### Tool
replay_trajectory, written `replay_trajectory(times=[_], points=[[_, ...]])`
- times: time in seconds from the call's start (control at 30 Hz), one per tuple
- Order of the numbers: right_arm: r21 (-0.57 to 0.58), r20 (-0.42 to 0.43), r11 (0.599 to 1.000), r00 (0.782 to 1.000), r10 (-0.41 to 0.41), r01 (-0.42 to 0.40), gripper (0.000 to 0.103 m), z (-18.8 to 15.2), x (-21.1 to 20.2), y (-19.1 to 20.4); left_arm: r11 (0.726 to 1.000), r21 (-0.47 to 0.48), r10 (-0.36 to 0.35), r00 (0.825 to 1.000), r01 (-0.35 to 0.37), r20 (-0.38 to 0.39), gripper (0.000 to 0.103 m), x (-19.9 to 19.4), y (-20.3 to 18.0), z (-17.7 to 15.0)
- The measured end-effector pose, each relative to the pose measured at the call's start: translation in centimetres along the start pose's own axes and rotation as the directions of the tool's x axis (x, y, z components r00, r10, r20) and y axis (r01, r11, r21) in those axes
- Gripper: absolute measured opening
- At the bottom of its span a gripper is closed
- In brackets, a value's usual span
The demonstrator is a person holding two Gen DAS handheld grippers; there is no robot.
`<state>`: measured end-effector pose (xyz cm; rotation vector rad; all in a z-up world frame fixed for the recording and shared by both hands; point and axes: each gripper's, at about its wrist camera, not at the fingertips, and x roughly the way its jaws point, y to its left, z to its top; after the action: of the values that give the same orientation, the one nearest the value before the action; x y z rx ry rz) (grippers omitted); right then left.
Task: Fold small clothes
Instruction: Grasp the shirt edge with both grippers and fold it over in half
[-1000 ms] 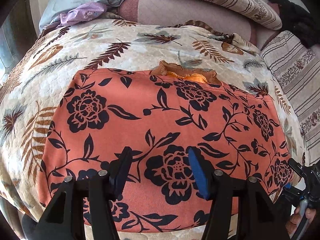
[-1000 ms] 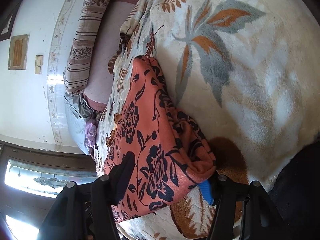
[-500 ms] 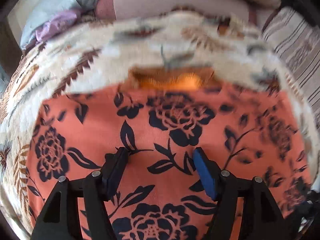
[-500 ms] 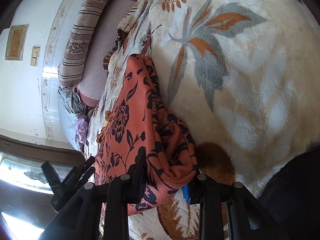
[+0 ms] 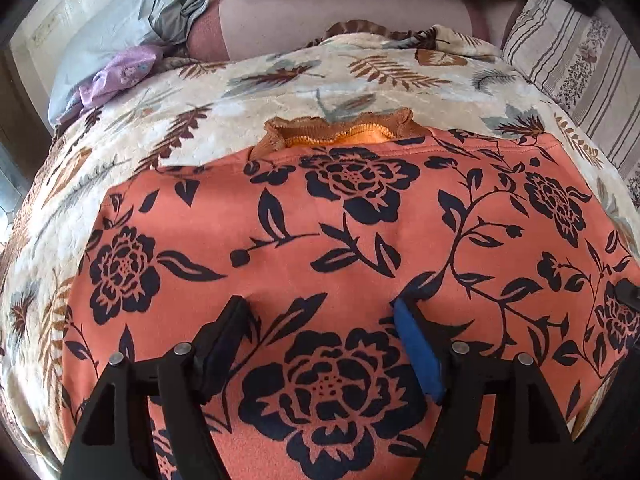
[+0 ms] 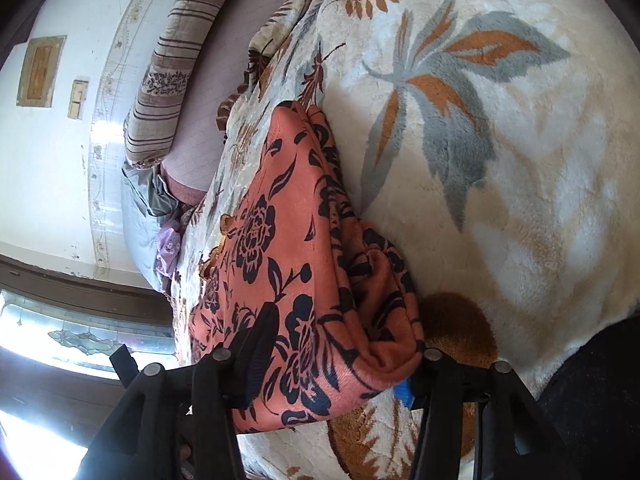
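Flatly spread ahead of the left hand-held gripper [image 5: 318, 320], the orange floral garment [image 5: 360, 240] lies on the leaf-patterned blanket [image 5: 192, 128] of the bed; its fingers stand wide apart over the cloth, holding nothing. Beyond the garment's far hem an orange frilled edge [image 5: 340, 132] peeks out, with bare blanket past it. Further right, the right hand-held gripper [image 6: 340, 344] straddles the garment's bunched folded edge, fingers apart either side; open blanket stretches to its right.

Right claw [image 6: 336, 344] spread wide around orange floral garment [image 6: 288, 264] corner, on leaf-print blanket [image 6: 500, 200]
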<state>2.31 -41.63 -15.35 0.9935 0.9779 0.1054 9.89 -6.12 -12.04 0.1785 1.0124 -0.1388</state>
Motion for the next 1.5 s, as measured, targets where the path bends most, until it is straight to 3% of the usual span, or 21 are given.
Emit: replay_trajectory(times=[0.03,0.07,0.2,0.27,0.4,0.53,0.67,0.7,0.77,0.8,0.87,0.9,0.97,1.0,1.1,1.23,1.3,1.33,1.37,1.4,1.5], points=[[-0.010,-0.010,1.000,1.000,-0.011,0.011,0.018,0.1,0.2,0.3,1.000,0.001,-0.004,1.000,0.004,-0.019,0.076,0.0,0.1,0.3],[-0.026,-0.008,0.999,0.999,-0.033,0.033,0.016,0.2,0.2,0.9,1.000,-0.017,-0.017,1.000,0.017,-0.024,0.076,-0.5,0.3,0.7],[-0.153,0.052,0.984,0.995,-0.081,0.089,0.013,0.2,-1.1,5.1,0.994,-0.088,-0.053,0.992,0.063,0.111,0.076,-3.5,2.1,0.1],[-0.249,0.090,0.965,0.994,-0.066,0.087,0.013,-0.2,-1.8,8.9,0.983,-0.117,-0.139,0.990,0.138,-0.003,0.076,-0.3,2.9,-1.0],[-0.427,0.094,0.904,0.995,0.019,0.023,0.013,-2.3,-1.2,18.0,0.955,-0.165,-0.244,0.969,0.248,0.046,0.077,-1.3,5.3,-1.1],[-0.561,0.026,0.826,0.996,0.089,-0.059,0.013,-7.1,1.4,24.8,0.822,-0.382,-0.372,0.906,0.422,0.201,0.077,-4.3,11.2,-1.7],[-0.635,-0.095,0.767,0.994,0.048,-0.098,0.013,-12.8,6.2,26.3,0.627,-0.500,-0.551,0.794,0.597,0.256,0.077,-3.5,15.0,-2.4],[-0.650,-0.119,0.754,0.993,0.026,-0.097,0.013,-14.1,7.5,26.1,0.607,-0.513,-0.576,0.781,0.606,0.240,0.077,-2.7,15.3,-2.3],[-0.656,-0.148,0.751,0.989,-0.023,-0.080,0.013,-15.6,9.9,25.2,0.620,-0.560,-0.572,0.805,0.550,0.158,0.077,-0.8,15.3,-1.8],[-0.648,-0.160,0.758,0.986,-0.044,-0.071,0.013,-15.7,10.9,24.5,0.594,-0.582,-0.595,0.790,0.555,0.146,0.077,0.3,15.5,-1.8],[-0.626,-0.186,0.778,0.980,-0.071,-0.062,0.013,-15.5,12.1,23.4,0.443,-0.655,-0.687,0.702,0.612,0.191,0.077,2.4,16.2,-2.1],[-0.618,-0.195,0.783,0.978,-0.072,-0.066,0.013,-15.3,12.3,23.0,0.382,-0.691,-0.698,0.682,0.613,0.219,0.077,2.9,16.8,-2.3],[-0.625,-0.192,0.777,0.979,-0.063,-0.073,0.013,-15.1,11.9,22.9,0.300,-0.717,-0.703,0.654,0.629,0.280,0.079,3.0,17.6,-2.4],[-0.625,-0.192,0.777,0.980,-0.053,-0.080,0.013,-14.9,11.5,22.8,0.292,-0.720,-0.710,0.647,0.630,0.278,0.079,3.2,17.5,-2.1],[-0.630,-0.186,0.770,0.982,-0.023,-0.101,0.013,-14.7,10.5,23.6,0.340,-0.701,-0.724,0.651,0.627,0.230,0.079,3.1,16.3,-0.8],[-0.643,-0.173,0.758,0.985,-0.003,-0.110,0.013,-14.7,9.3,24.0,0.341,-0.666,-0.753,0.617,0.664,0.229,0.080,2.6,15.1,1.5],[-0.649,-0.170,0.753,0.985,-0.010,-0.105,0.013,-14.6,9.1,24.0,0.380,-0.647,-0.741,0.636,0.661,0.215,0.078,2.7,14.5,2.9],[-0.648,-0.174,0.755,0.985,-0.015,-0.103,0.013,-14.7,9.3,23.9,0.408,-0.639,-0.731,0.653,0.652,0.199,0.063,2.8,14.3,3.5],[-0.647,-0.176,0.756,0.984,-0.022,-0.099,0.013,-14.9,9.9,24.3,0.448,-0.622,-0.728,0.666,0.642,0.163,0.026,3.1,13.8,4.4],[-0.651,-0.173,0.754,0.984,-0.030,-0.091,0.013,-14.9,9.8,24.0,0.499,-0.612,-0.715,0.690,0.614,0.110,0.012,3.4,13.3,5.0],[-0.658,-0.168,0.749,0.985,-0.043,-0.080,0.013,-15.1,9.7,23.8,0.571,-0.571,-0.687,0.724,0.590,0.061,0.011,3.1,13.1,6.1]])
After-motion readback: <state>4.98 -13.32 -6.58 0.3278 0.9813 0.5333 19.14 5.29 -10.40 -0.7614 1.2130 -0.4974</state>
